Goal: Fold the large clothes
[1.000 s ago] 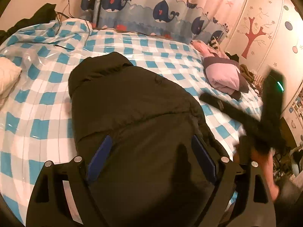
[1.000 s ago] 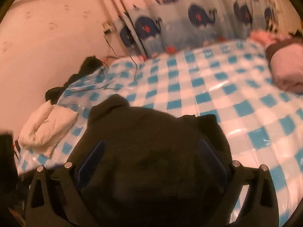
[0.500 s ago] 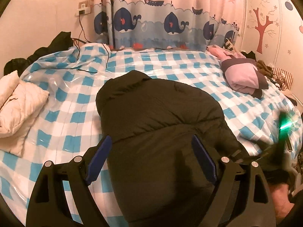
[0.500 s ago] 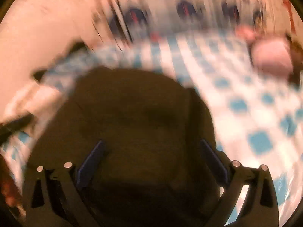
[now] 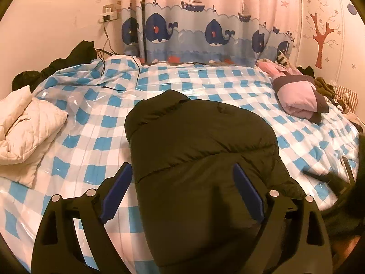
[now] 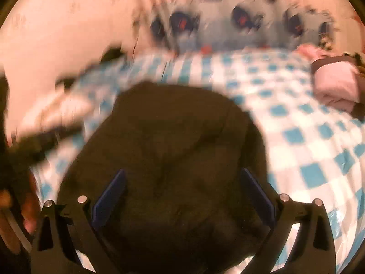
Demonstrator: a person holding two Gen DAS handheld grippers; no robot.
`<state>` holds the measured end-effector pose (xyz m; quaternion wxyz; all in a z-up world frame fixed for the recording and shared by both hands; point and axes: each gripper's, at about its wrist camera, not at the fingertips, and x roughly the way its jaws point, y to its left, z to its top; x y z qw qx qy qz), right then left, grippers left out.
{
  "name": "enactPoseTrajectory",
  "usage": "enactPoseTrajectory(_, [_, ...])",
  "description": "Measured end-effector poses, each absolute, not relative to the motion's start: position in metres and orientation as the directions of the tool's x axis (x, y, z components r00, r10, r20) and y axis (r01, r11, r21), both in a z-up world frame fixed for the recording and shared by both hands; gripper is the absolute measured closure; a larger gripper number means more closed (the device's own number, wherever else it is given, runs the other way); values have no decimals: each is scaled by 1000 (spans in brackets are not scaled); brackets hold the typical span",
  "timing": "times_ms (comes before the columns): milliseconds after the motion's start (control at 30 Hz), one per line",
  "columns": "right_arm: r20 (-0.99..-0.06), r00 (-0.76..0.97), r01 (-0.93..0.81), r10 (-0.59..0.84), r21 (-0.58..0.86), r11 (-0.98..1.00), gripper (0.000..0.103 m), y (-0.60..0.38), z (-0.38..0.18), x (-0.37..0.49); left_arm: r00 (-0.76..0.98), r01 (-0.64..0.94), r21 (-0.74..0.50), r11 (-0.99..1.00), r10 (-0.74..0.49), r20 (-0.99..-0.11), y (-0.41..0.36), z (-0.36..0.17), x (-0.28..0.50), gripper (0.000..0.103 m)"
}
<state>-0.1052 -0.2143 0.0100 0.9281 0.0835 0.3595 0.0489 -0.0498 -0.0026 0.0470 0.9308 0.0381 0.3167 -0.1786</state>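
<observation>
**Both grippers apart over the dark jacket**

Left gripper [image 5: 182, 189]: fingers spread wide, blue pads [image 5: 116, 191] clear on both sides, nothing clamped. It sits at the bottom of the frame over the near end of the jacket [image 5: 200, 155].

Jacket: dark puffy one, folded into a long bundle, lying on the blue-and-white checked bed cover [image 5: 86, 146] from the bottom centre of the frame up to mid-frame, collar end farthest away.

Right gripper [image 6: 182, 191]: also spread wide, holding nothing; the jacket [image 6: 173, 150] fills the space below and between its fingers (view is heavily motion-blurred, so contact with the fabric can't be judged).

Other stuff in the left view:
- cream quilted garment [image 5: 25, 127], left edge of the frame, on the bed
- folded pink-and-grey garment [image 5: 298, 98], upper right, on the bed
- whale-print curtain [image 5: 194, 32] across the top
- black cable [image 5: 121, 84] trailing over the cover, upper left
- dark clothes pile [image 5: 57, 68] at the far left bed edge
</observation>
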Motion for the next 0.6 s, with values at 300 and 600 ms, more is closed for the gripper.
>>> enactPoseTrajectory(300, [-640,744,-36,192,249,968,7,-217,25,-112,772,336,24,942,-260,-580,-2,51,-57,16])
enactPoseTrajectory(600, [-575,805,-68,146,155,986,7,-214,92,-4,782,329,31,944,-254,-569,-2,52,-59,15])
